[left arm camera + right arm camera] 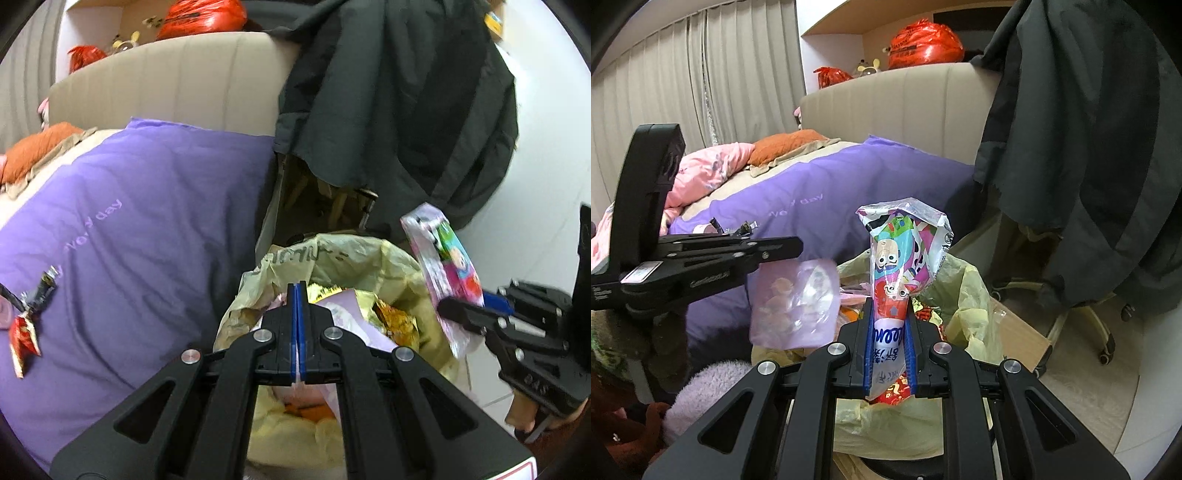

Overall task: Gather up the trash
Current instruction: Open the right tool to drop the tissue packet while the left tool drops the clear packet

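Both loads over the yellow bin bag, already part-filled; left tool clamped on pale pink film, right tool on cartoon wrapper; still left: red wrappers on purple duvet.

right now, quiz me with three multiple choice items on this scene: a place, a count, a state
1. The red snack wrapper lies: a) on the purple duvet b) in a bin c) on a chair
2. Tools holding a wrapper: a) none b) one c) both
3. The yellow trash bag is: a) tied shut b) open, wrappers inside c) empty

1a, it lies on the duvet; 2c, the left tool pinches a lilac wrapper, the right tool a cartoon-print wrapper; 3b, its mouth gapes over gold foil.
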The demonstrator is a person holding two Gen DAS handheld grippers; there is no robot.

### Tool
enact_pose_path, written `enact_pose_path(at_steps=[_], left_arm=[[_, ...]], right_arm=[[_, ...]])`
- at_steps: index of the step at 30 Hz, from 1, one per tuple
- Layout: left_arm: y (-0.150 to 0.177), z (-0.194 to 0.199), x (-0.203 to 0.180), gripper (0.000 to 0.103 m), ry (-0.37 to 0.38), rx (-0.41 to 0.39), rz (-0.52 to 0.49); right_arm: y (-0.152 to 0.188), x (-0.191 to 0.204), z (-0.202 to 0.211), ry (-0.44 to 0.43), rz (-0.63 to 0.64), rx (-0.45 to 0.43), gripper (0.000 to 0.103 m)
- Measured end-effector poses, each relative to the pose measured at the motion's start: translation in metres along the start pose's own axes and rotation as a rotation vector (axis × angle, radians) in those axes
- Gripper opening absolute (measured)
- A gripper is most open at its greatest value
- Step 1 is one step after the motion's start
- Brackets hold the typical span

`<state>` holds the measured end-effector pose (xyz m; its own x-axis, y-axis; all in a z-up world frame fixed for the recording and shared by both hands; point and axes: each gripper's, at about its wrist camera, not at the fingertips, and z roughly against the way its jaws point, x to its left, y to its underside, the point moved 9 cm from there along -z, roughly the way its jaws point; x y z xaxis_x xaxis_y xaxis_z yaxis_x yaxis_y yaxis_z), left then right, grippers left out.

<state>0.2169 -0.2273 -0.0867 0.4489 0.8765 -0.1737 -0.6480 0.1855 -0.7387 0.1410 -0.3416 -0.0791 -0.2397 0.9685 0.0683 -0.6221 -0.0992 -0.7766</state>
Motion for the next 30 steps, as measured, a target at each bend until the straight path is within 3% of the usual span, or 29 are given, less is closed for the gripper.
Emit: enact_pose_path(at_steps=[6, 17, 30], left_arm=[[-0.006, -0.012, 0.004, 0.000, -0.003, -0.011, 0.033], [0.007, -0.030, -0.016, 0.001, 0.006, 0.027, -0.037], [0.026, -0.056, -0.009, 0.001, 0.044, 0.130, -0.002]], right_arm=[[0.000, -0.005, -0.008, -0.011, -0.012, 0.010, 0.015], [0.018, -0.018, -0.024, -0.009, -0.034, 0.065, 0.015], [0.023, -0.016, -0.033, 0.006, -0.003, 0.106, 0.015]])
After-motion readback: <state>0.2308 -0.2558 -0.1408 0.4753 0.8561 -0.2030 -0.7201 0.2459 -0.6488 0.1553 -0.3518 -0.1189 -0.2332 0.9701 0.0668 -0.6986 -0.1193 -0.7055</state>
